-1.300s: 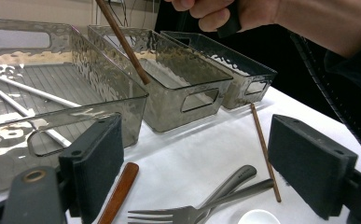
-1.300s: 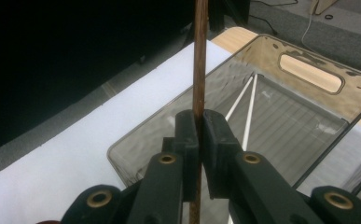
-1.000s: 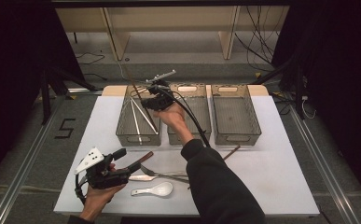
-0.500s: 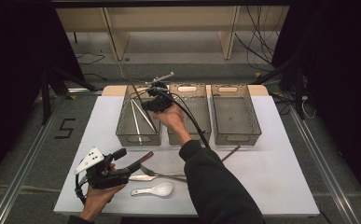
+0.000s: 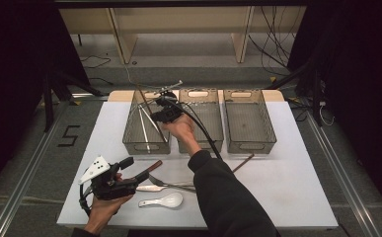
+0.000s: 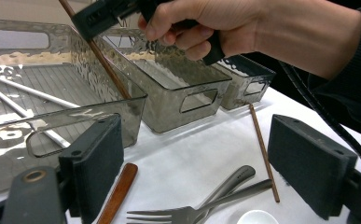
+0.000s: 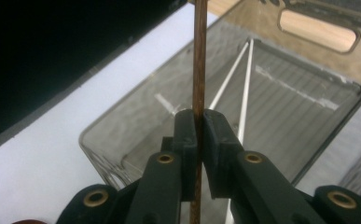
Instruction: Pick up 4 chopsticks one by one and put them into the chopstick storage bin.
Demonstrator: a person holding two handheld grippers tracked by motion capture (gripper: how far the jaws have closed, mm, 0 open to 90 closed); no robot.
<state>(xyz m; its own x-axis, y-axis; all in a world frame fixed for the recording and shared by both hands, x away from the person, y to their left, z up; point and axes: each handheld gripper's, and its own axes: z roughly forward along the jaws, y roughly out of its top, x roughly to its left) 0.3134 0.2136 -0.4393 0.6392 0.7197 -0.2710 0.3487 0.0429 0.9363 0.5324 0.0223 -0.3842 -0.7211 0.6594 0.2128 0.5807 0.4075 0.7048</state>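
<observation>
Over the left tray (image 5: 134, 129) we hold the right gripper (image 5: 155, 104), its jaws pinched nearly shut on a brown chopstick (image 7: 198, 56). Its jaws have just been easing open a touch, yet the stick sits between the pads (image 7: 215, 122) and both press on it. The chopstick's long axis runs steeply — its top leans toward the far left of the table, its lower end slants down into the tray near the right wall. In the right gripper view the stick rises straight out between the jaws, and both its ends are cut off by the frame; in the left gripper view its upper part is hidden behind the gripper's body. Two pale chopsticks (image 5: 146, 129) lie flat in the tray below it.

At the near left, our left gripper (image 5: 134, 169) hovers with jaws wide apart, gripping nothing, above a fork (image 6: 201, 211) — a second brown chopstick (image 6: 263, 151) lies farther right.
</observation>
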